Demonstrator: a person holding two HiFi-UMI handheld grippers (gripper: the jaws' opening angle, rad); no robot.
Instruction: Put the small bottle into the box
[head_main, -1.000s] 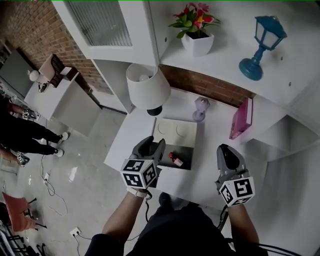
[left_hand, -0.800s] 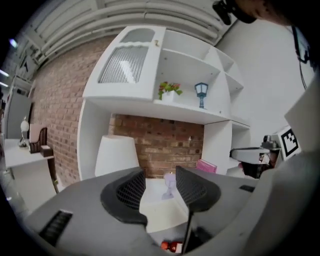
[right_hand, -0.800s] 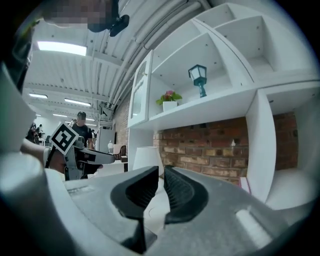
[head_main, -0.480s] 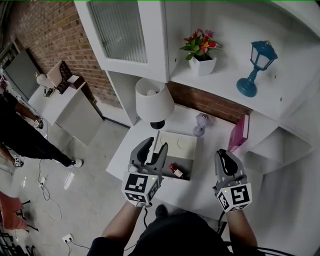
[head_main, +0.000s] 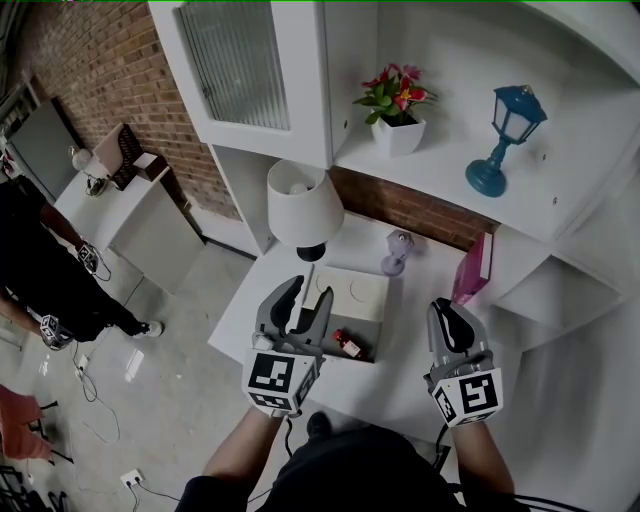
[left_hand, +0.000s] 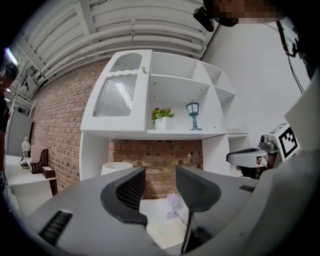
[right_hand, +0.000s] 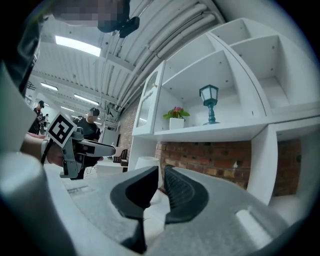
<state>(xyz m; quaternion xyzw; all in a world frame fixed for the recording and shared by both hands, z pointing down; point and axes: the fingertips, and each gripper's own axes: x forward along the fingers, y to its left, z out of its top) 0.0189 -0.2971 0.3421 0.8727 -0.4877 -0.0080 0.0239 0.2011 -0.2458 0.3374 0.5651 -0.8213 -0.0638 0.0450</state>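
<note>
The small red bottle (head_main: 346, 343) lies inside the dark box (head_main: 366, 332) on the white table (head_main: 250, 300). The box's white lid (head_main: 352, 294) lies open behind it. My left gripper (head_main: 300, 303) hovers over the box's left edge, open, with nothing between its fingers. In the left gripper view this gripper (left_hand: 156, 192) points at the back wall, above the table. My right gripper (head_main: 448, 312) is held to the right of the box, shut and holding nothing. Its jaws (right_hand: 159, 189) stand almost together in the right gripper view.
A lamp with a white shade (head_main: 303, 205) stands behind the box. A purple figurine (head_main: 396, 250) and a pink book (head_main: 468, 270) are at the back right. A flower pot (head_main: 395, 115) and a blue lantern (head_main: 505, 125) stand on the shelf above. A person (head_main: 45, 290) stands at the left.
Both grippers have drawn back a little toward me and stand slightly higher over the table. The bottle stays in the box; the left stays open, the right shut.
</note>
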